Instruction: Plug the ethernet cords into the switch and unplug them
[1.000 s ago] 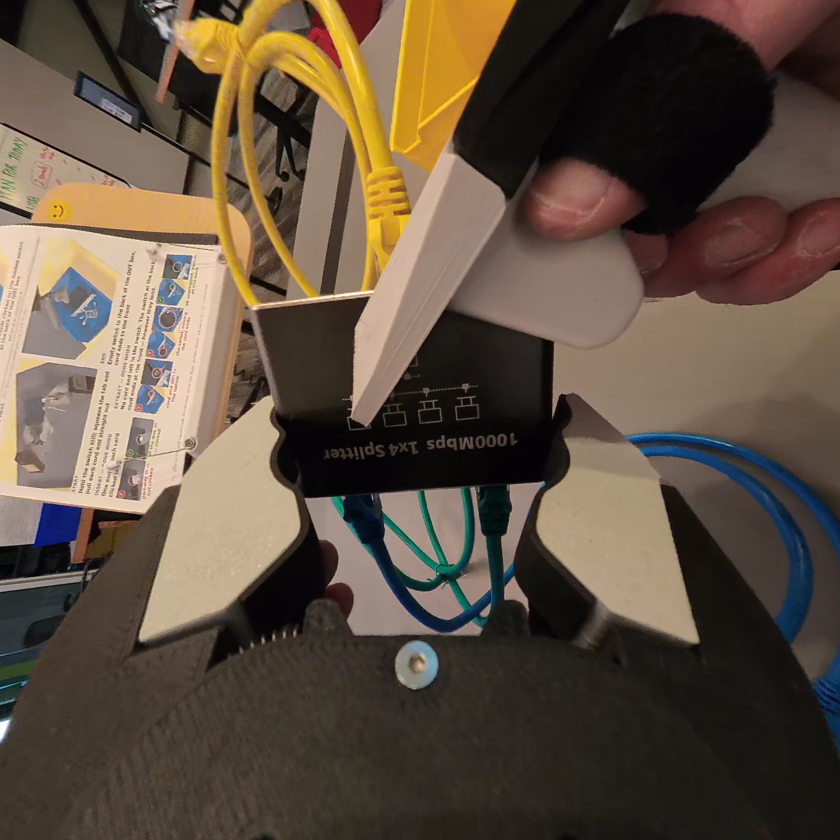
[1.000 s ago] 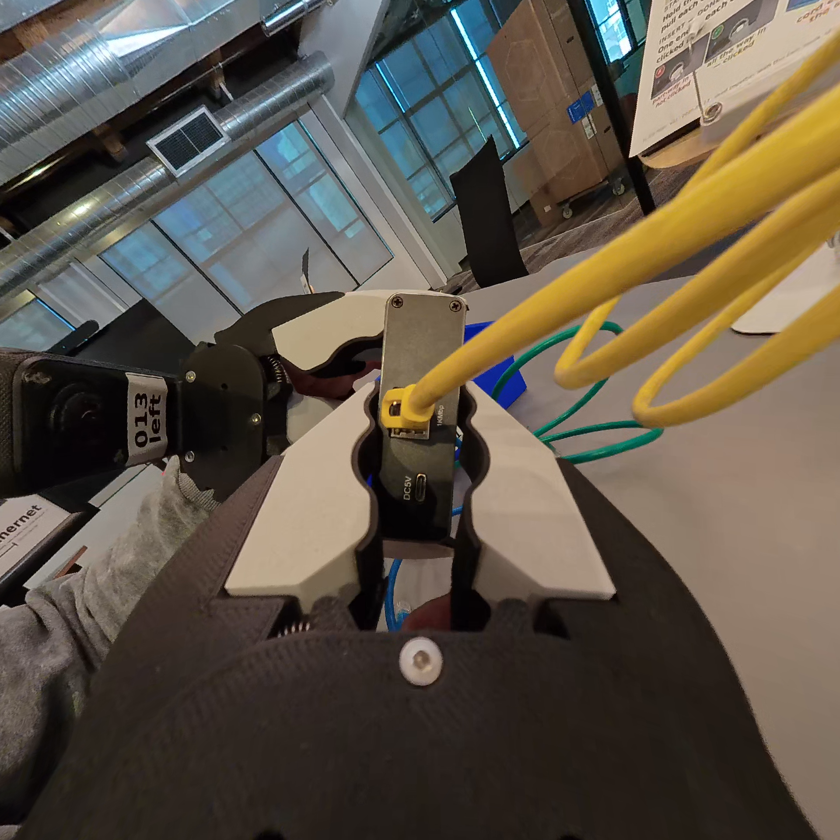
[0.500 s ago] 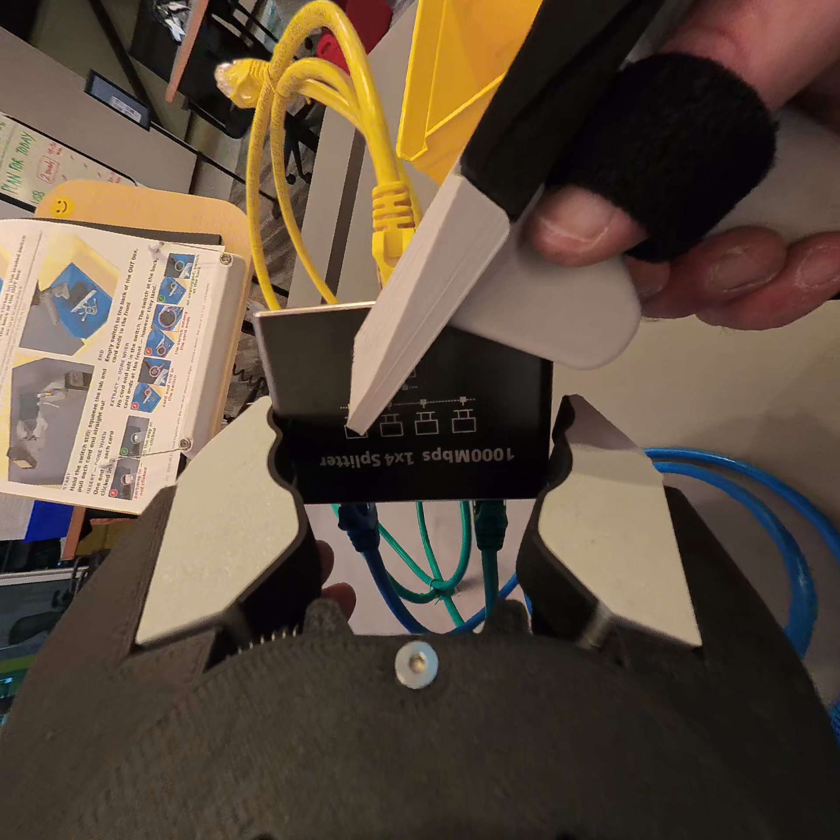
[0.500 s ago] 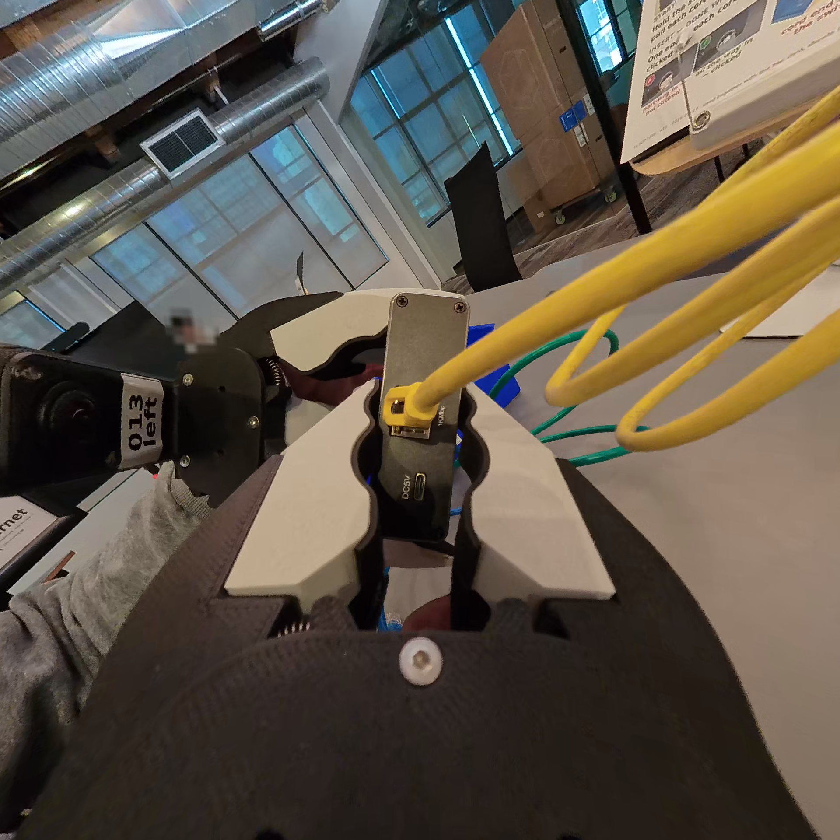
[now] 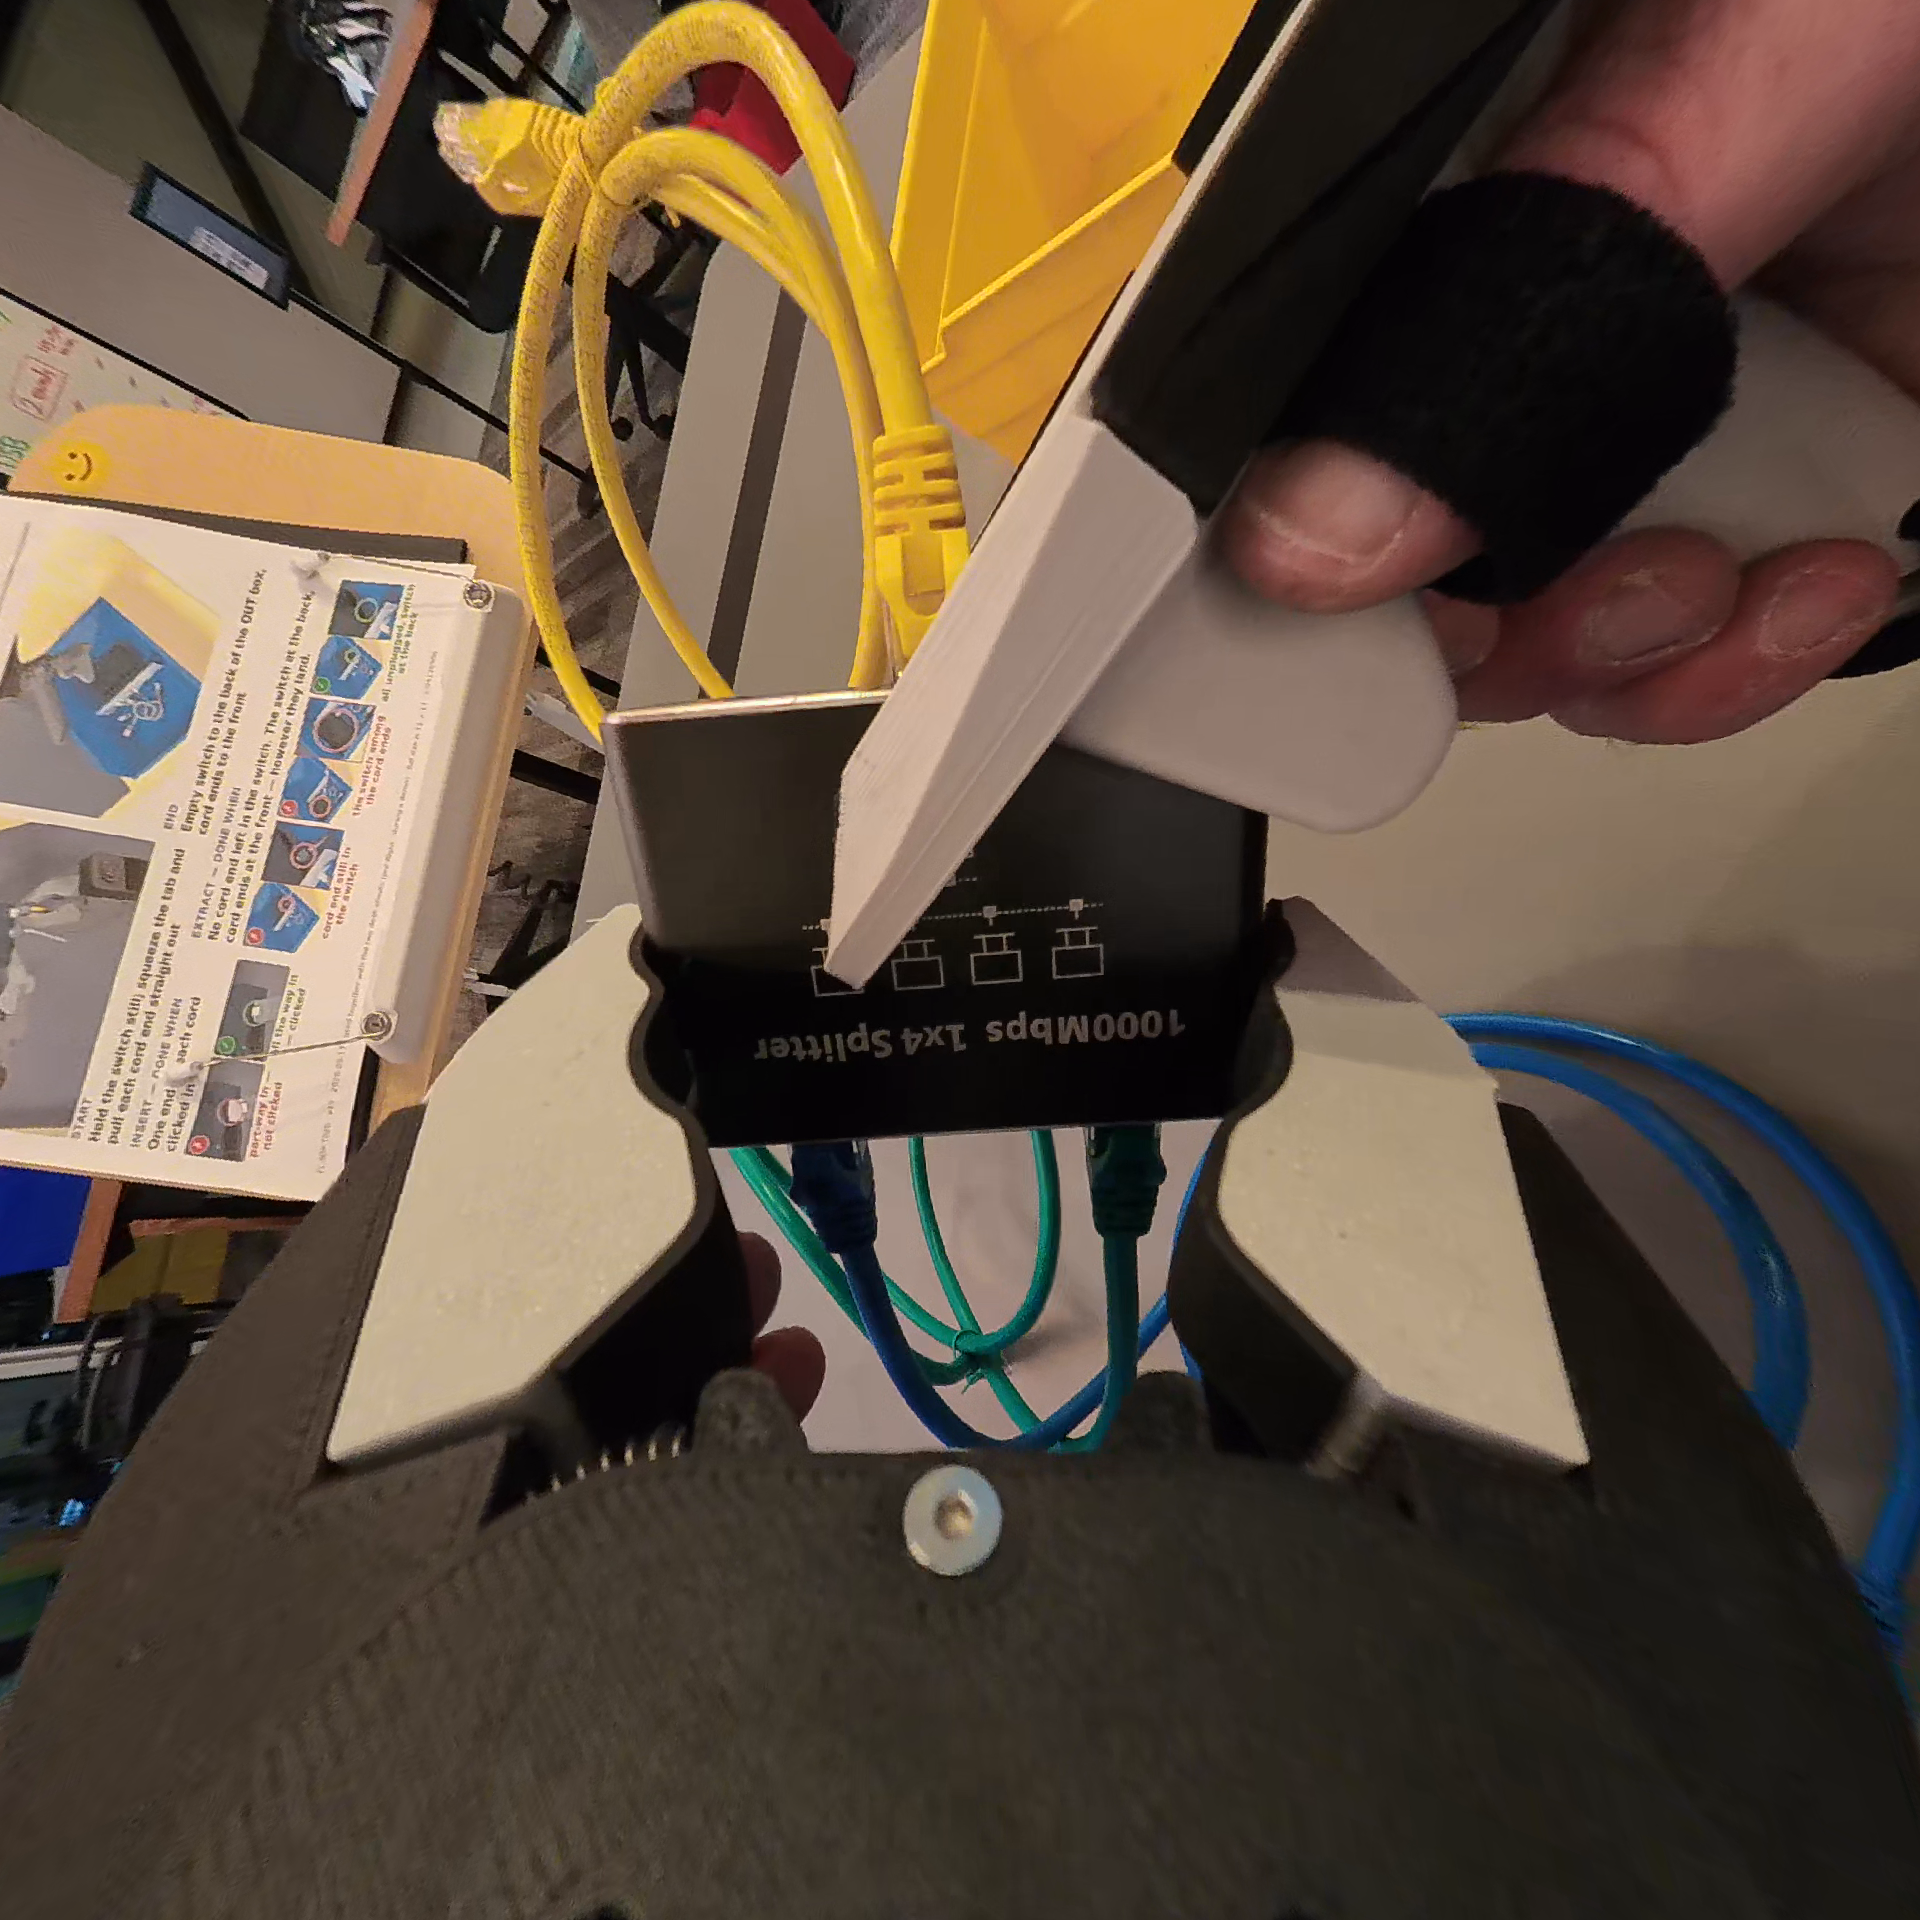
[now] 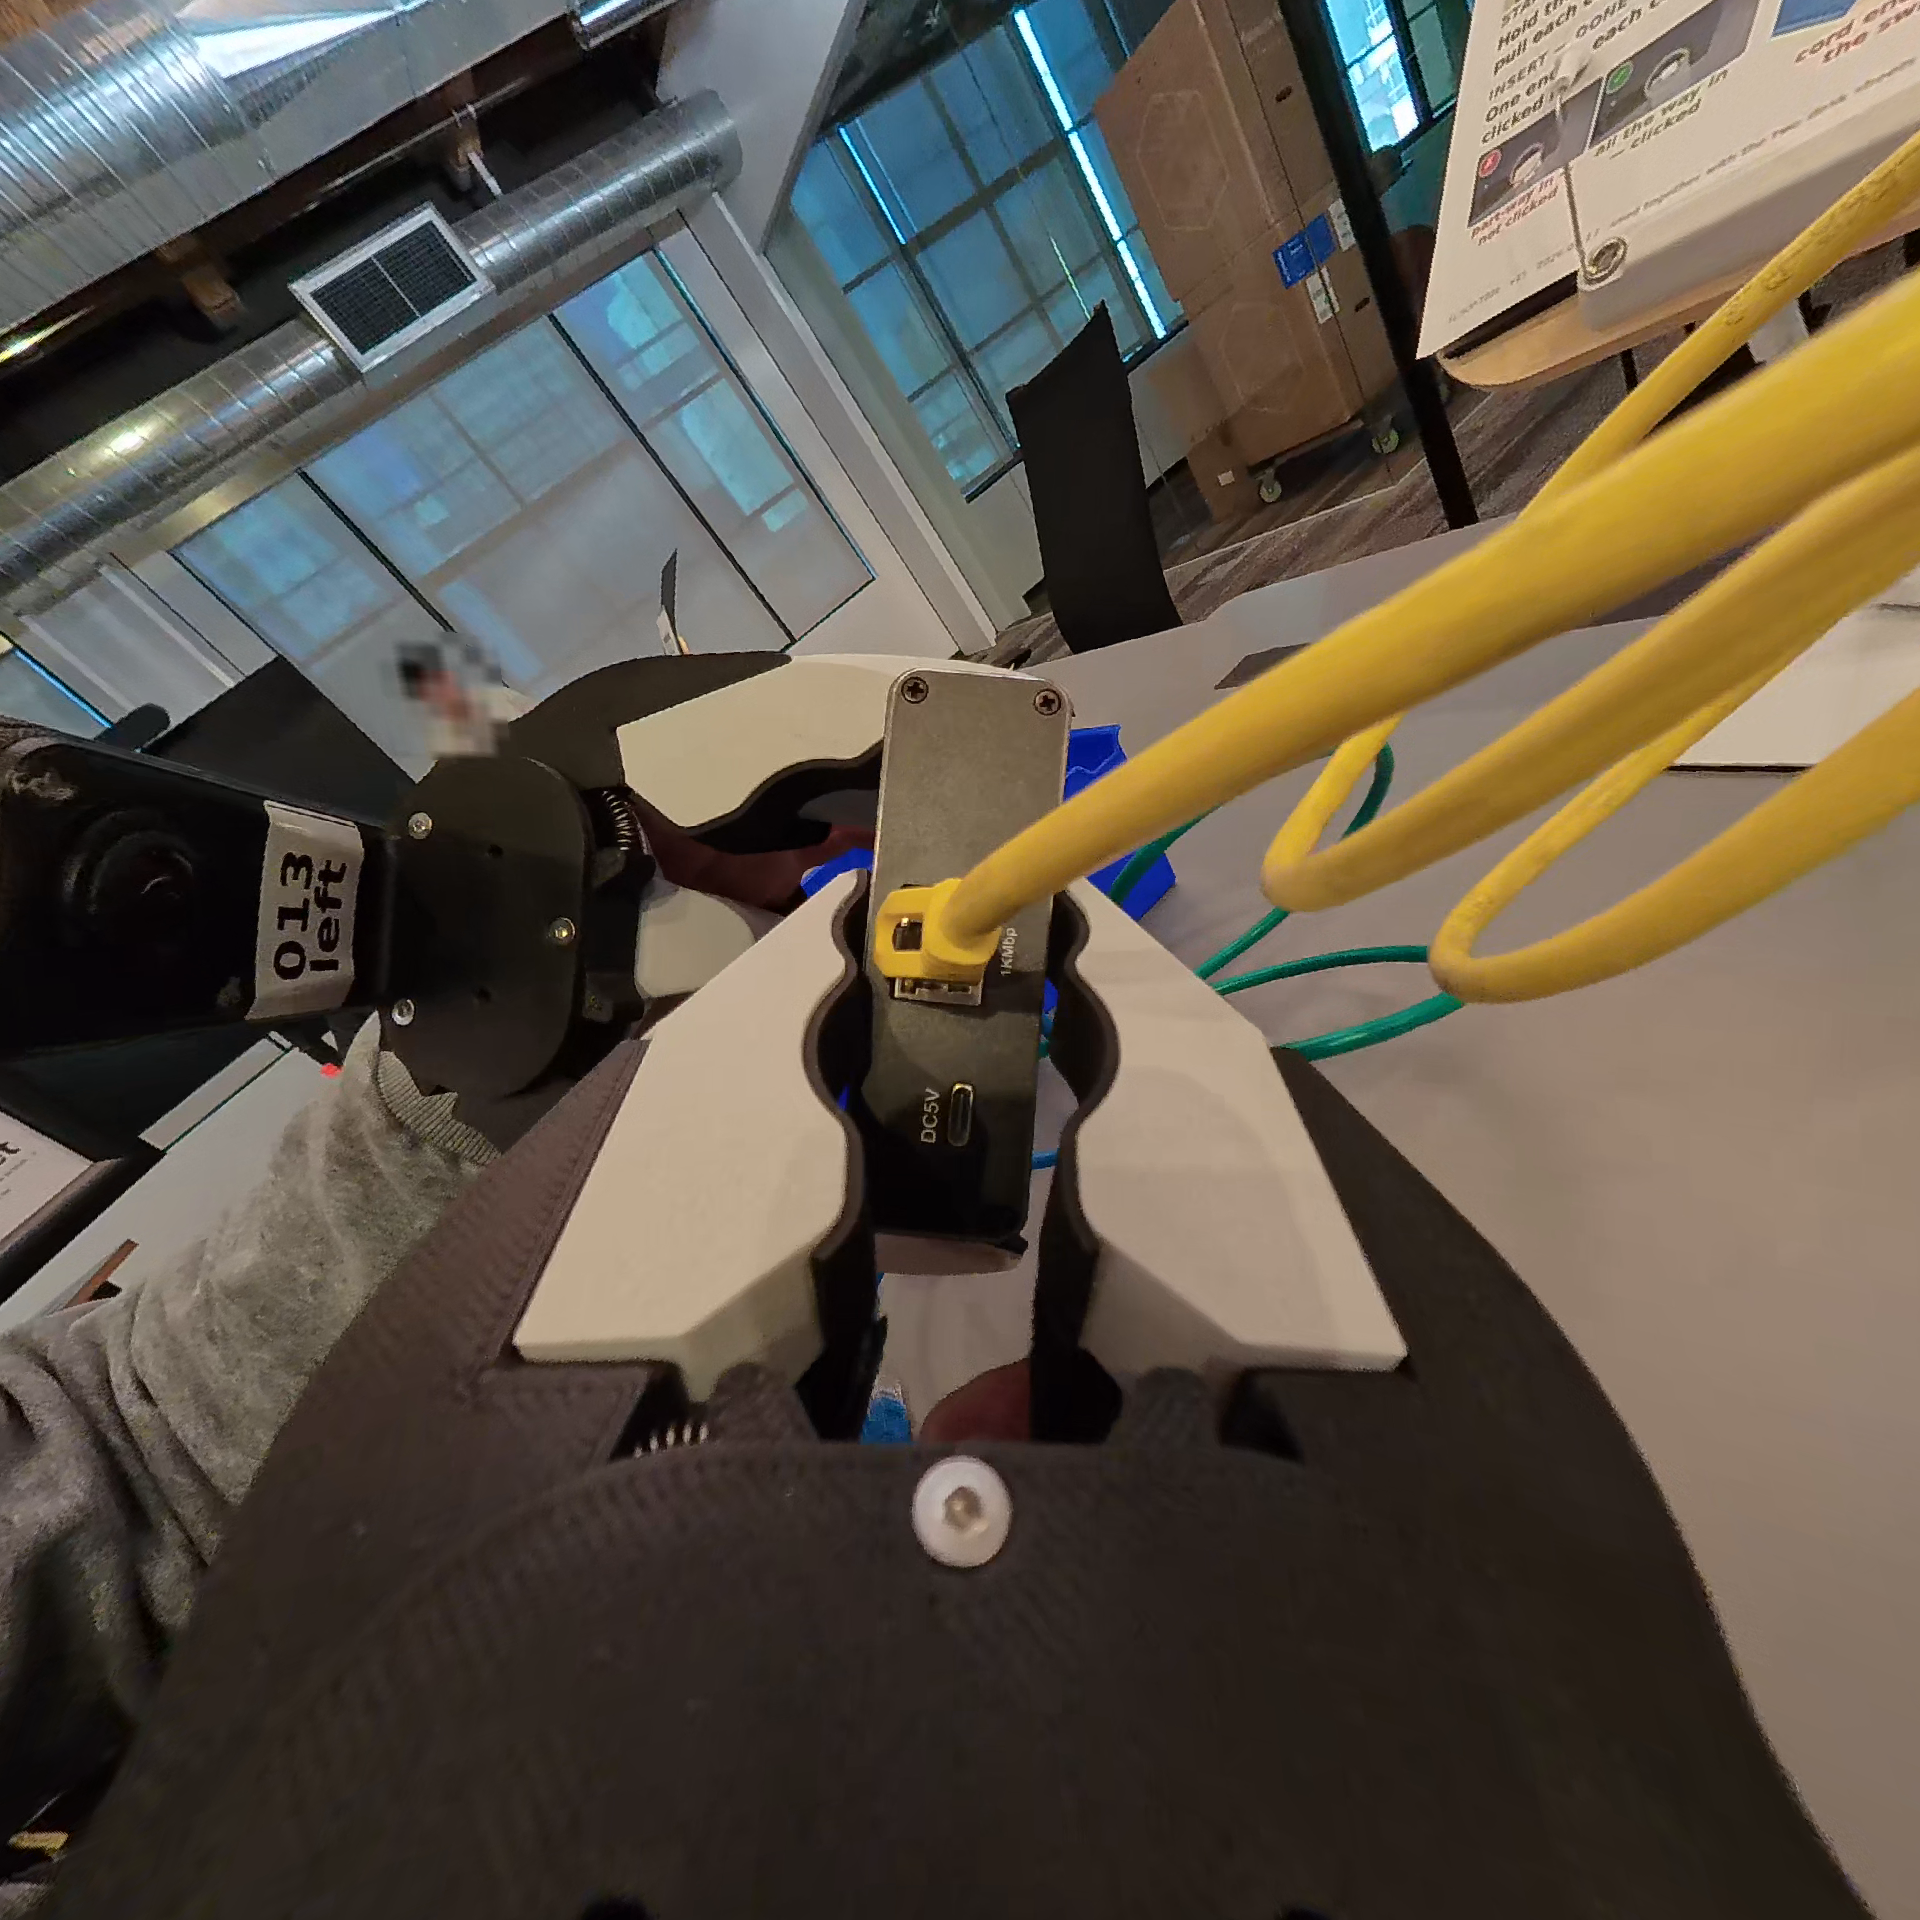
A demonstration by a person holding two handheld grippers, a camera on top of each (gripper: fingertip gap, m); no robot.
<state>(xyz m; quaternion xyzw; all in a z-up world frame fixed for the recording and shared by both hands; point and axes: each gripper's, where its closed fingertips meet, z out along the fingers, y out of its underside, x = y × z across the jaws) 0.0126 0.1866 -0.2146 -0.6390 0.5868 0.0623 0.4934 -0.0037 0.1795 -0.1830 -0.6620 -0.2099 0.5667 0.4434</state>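
Grey counter (image 6: 1558,1195) runs under both your tools, with big windows behind. Your left hand-held gripper (image 5: 961,1023) is clamped across the black switch (image 5: 727,831), lifted off the counter, blue cord (image 5: 1714,1195) and green cord (image 5: 1117,1247) plugged in near you. Your right hand-held gripper (image 6: 961,935) pinches the switch's far end around the plugged-in yellow cord (image 6: 1455,707), your right hand (image 5: 1662,540) angled down from above.
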